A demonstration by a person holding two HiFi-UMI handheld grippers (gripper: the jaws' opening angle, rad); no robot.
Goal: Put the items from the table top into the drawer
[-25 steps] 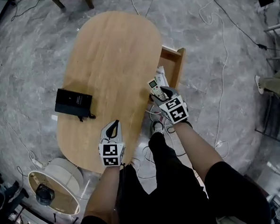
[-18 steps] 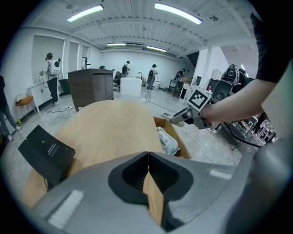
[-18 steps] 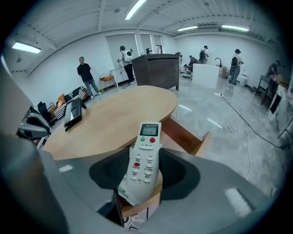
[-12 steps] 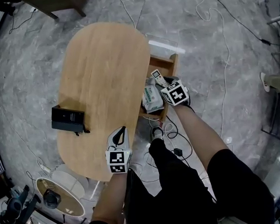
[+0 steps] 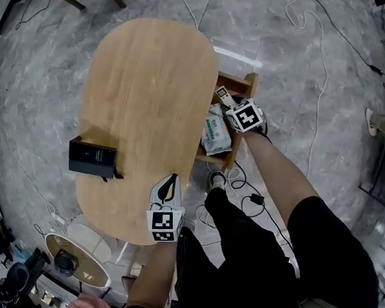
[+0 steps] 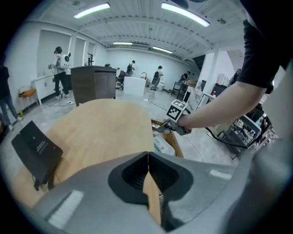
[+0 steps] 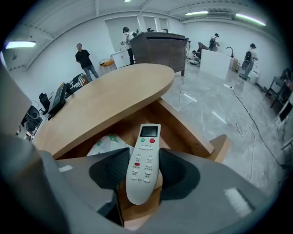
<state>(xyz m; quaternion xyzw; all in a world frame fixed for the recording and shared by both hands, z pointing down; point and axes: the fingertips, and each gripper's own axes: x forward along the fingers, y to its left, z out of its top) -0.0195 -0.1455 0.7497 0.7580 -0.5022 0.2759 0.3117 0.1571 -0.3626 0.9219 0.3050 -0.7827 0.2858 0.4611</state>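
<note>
A white remote control (image 7: 144, 155) with a small screen is held between the jaws of my right gripper (image 7: 144, 170). It hangs over the open wooden drawer (image 7: 187, 128). In the head view the right gripper (image 5: 231, 107) and the remote control (image 5: 223, 97) sit above the drawer (image 5: 244, 83) at the table's right side. A white packet (image 5: 215, 130) lies inside the drawer. On the oval wooden table (image 5: 143, 88) a black box (image 5: 92, 157) lies at the left. My left gripper (image 5: 168, 186) is shut and empty above the table's near edge.
Cables (image 5: 243, 192) trail over the grey floor beside the drawer and the person's legs. A round white appliance (image 5: 78, 255) stands at the lower left. In the left gripper view a dark counter (image 6: 94, 82) and several people stand far behind the table.
My right gripper has carried the remote control forward from the table's edge to above the open drawer. The left gripper has stayed at the table's near edge.
</note>
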